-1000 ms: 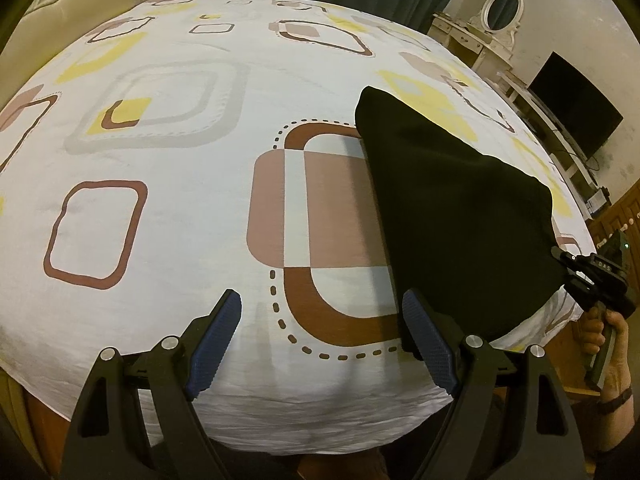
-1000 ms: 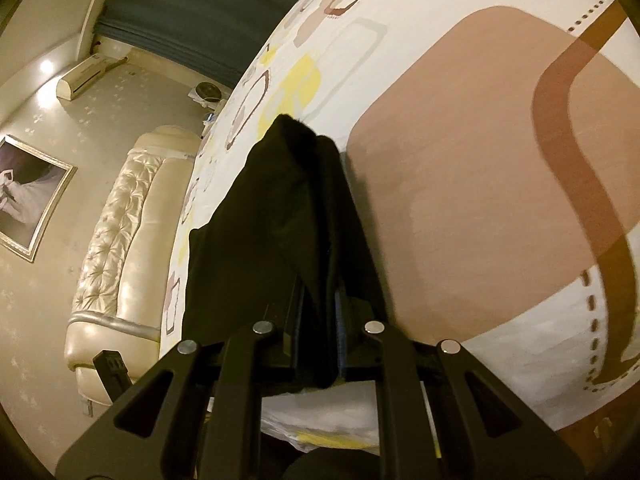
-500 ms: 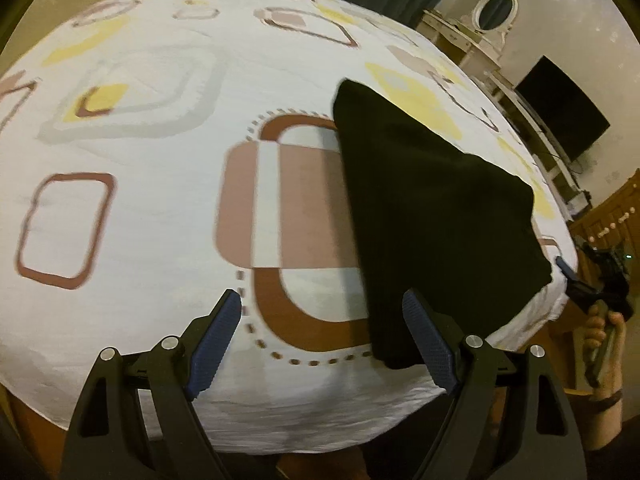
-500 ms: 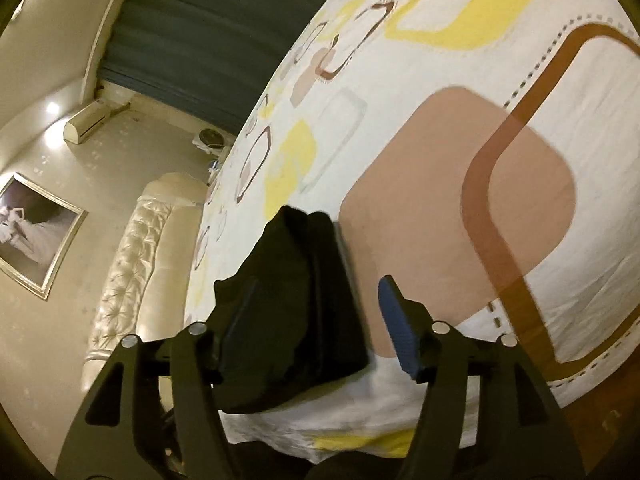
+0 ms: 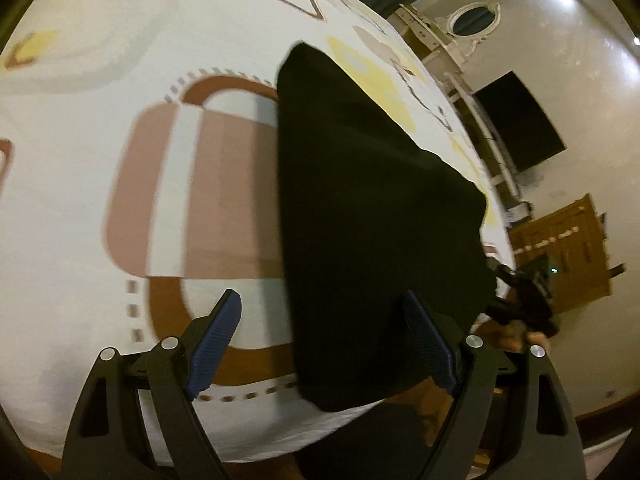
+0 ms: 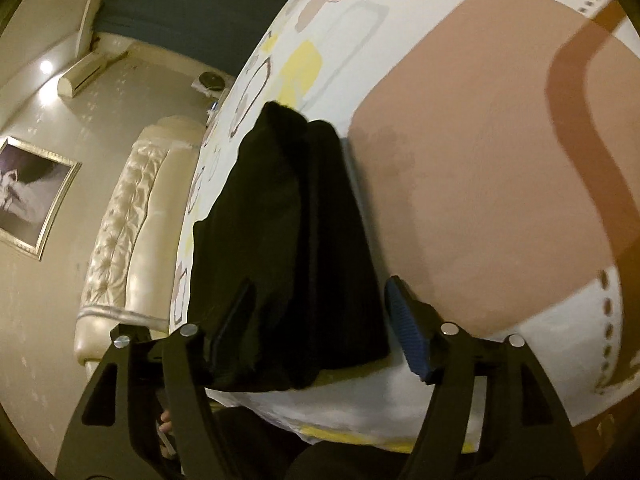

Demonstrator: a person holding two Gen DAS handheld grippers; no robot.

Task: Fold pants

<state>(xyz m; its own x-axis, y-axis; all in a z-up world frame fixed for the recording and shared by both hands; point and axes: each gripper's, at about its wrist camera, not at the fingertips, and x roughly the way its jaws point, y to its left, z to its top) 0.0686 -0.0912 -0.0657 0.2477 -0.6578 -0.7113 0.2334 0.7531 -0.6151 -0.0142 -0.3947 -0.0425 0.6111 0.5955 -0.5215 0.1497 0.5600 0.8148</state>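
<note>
I see the black pants (image 5: 372, 216) lying folded into a narrow stack on the bed (image 5: 120, 40), close to its near edge, over the white sheet with its brown, pink and yellow shapes. My left tool (image 5: 324, 344) hangs above that near edge with its jaws spread wide and nothing pressed between them; the right blue pad (image 5: 430, 350) shows against the black cloth, the left one above bare sheet. In the same view my right hand's tool (image 5: 520, 300) sits just off the stack's right corner, blurred. From the right wrist camera, my right tool (image 6: 316, 320) has just been opening its jaws: the stack's end (image 6: 288, 264) lies between them, yet the right pad stands clear of the cloth. The left pad is dark against the fabric, so I cannot tell whether it touches. A tufted headboard (image 6: 128, 216) and a framed picture (image 6: 28, 196) show beyond.
</note>
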